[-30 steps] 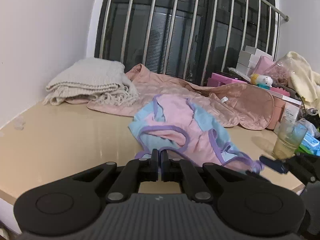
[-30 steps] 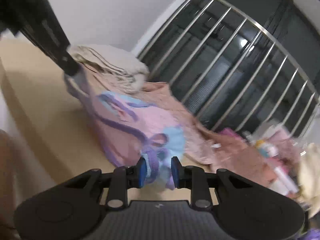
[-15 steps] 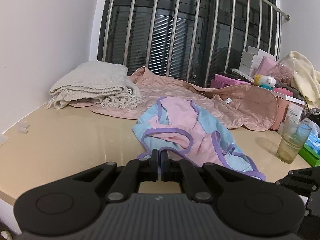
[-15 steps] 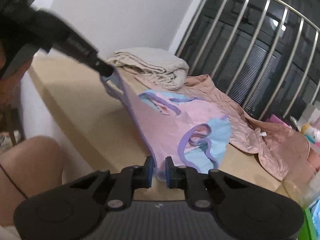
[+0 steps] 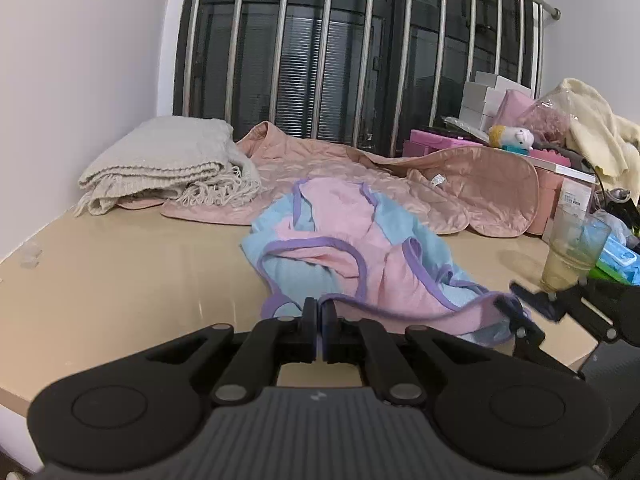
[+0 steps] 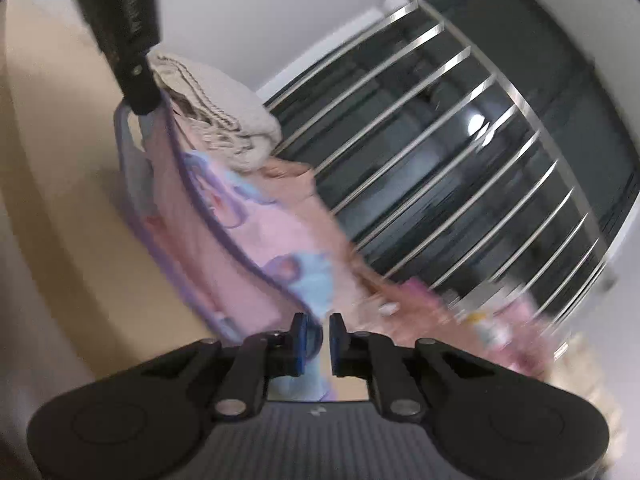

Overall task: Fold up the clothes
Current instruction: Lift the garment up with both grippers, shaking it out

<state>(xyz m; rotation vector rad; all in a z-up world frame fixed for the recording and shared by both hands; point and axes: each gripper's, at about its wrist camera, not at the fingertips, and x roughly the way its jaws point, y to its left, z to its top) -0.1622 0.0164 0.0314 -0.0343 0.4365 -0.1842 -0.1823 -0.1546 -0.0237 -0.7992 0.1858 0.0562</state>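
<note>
**Stretch the hem before folding**

Left gripper [image 5: 320, 314] is clamped on the garment [image 5: 352, 256] hem at 6 o'clock. Right gripper [image 6: 318, 334] — jaws slightly parted around the hem at 3 o'clock; grip uncertain. Garment lies on the table [image 5: 120, 272] — keep both corners level and taut.

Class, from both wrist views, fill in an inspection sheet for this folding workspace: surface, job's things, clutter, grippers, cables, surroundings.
Surface: beige table, glossy.
Job's things: pink-and-blue garment unfolded, near hem raised; quilted pink garment spread behind it; folded knit blanket at back left.
Clutter: glass tumbler, white boxes, plush toy, cream cloth at right.
Grippers: left gripper shut on the hem; right gripper slightly parted, grip unclear through blur.
Cables: dark cord beside the cream cloth.
Surroundings: white wall, barred window.
</note>
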